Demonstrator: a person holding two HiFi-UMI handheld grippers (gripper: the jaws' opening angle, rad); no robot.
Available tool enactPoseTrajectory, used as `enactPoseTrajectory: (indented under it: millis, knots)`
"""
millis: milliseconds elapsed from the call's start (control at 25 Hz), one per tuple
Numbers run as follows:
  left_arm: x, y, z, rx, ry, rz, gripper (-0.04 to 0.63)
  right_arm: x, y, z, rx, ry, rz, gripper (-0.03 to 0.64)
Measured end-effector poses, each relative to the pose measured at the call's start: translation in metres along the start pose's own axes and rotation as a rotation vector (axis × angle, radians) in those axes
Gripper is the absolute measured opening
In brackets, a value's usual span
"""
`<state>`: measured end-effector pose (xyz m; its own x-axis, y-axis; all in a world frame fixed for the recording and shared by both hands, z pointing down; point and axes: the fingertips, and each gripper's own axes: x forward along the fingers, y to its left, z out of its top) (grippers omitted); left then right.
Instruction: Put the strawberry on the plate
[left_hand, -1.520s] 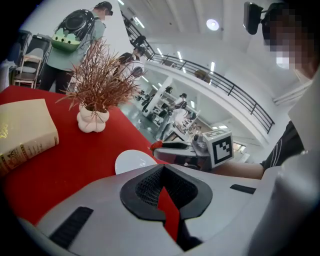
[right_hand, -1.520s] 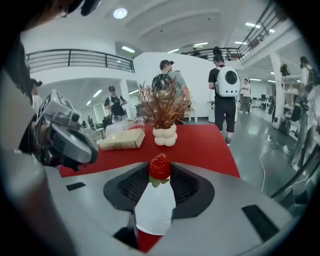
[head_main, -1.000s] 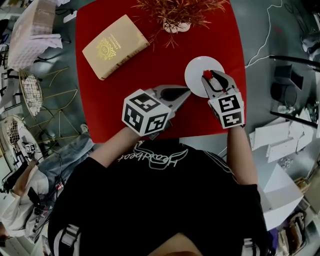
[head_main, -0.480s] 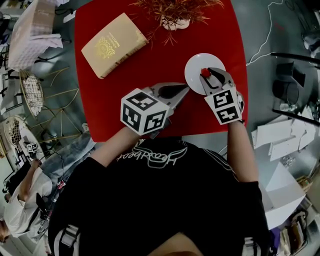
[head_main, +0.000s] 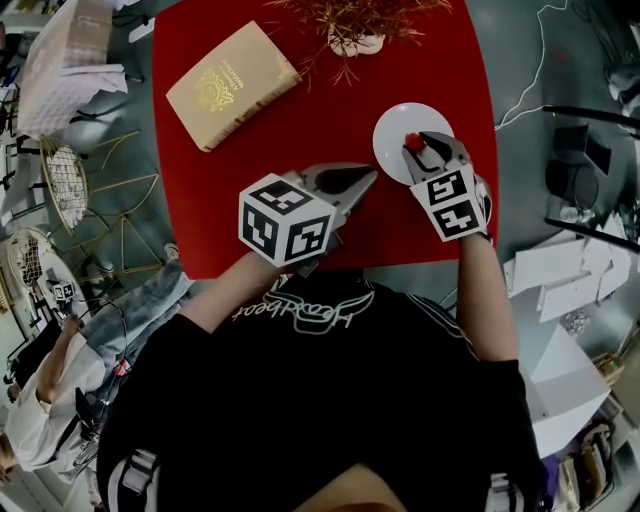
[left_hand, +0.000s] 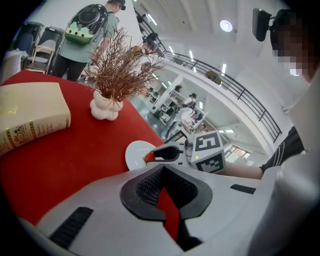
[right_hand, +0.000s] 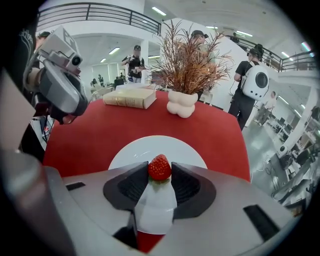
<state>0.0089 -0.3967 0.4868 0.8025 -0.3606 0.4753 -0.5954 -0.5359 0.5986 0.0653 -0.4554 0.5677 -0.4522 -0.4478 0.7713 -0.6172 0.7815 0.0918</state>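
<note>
Plainly, the right gripper (right_hand: 160, 176) has its jaws partly apart and closed on the strawberry (right_hand: 159, 167). The pads press its two flanks and the tip points up, so the fruit sits pinched rather than resting loose. It hangs over the white plate (right_hand: 131, 151), near the plate's 6 o'clock edge as the right gripper view looks at it; whether it touches the plate I cannot tell. Holding it above the plate's face rather than its rim makes sense, since a release there should leave the berry well inside. The next move, I judge, is to lower and part the jaws gently, as a round berry could roll.

The left gripper (left_hand: 161, 171) has its tips together with nothing between them, parked low over the red tabletop (head_main: 300, 130) at about 9 o'clock from the plate, clear of the work. Farther out, a tan book (head_main: 232, 85) lies at 11 o'clock and a white vase of dried twigs (right_hand: 182, 104) stands at 12 o'clock, both well apart from the plate.
</note>
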Motion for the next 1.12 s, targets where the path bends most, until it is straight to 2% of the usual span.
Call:
enactPoseTrajectory:
  millis: [320,560,760,920,1000,1120]
  knots:
    - [-0.008,-0.005,-0.002,0.007,-0.009,0.006,0.006,-0.003,0.0,-0.001,0.017,-0.002,-0.007,0.163]
    - [-0.016,-0.01,-0.003,0.014,-0.032,0.018,0.006,-0.023,-0.001,0.008,0.053,-0.065,-0.044,0.183]
    - [-0.03,-0.024,0.001,0.04,-0.073,0.025,0.006,-0.064,0.011,0.032,0.1,-0.189,-0.064,0.181]
    - [-0.048,-0.048,0.005,0.093,-0.115,0.03,0.006,-0.115,0.026,0.057,0.087,-0.332,-0.106,0.174]
    - [-0.06,-0.066,0.006,0.114,-0.136,0.02,0.006,-0.144,0.04,0.067,0.079,-0.395,-0.112,0.125]
    - [-0.08,-0.099,0.002,0.162,-0.161,0.013,0.006,-0.188,0.065,0.072,0.093,-0.475,-0.101,0.091]
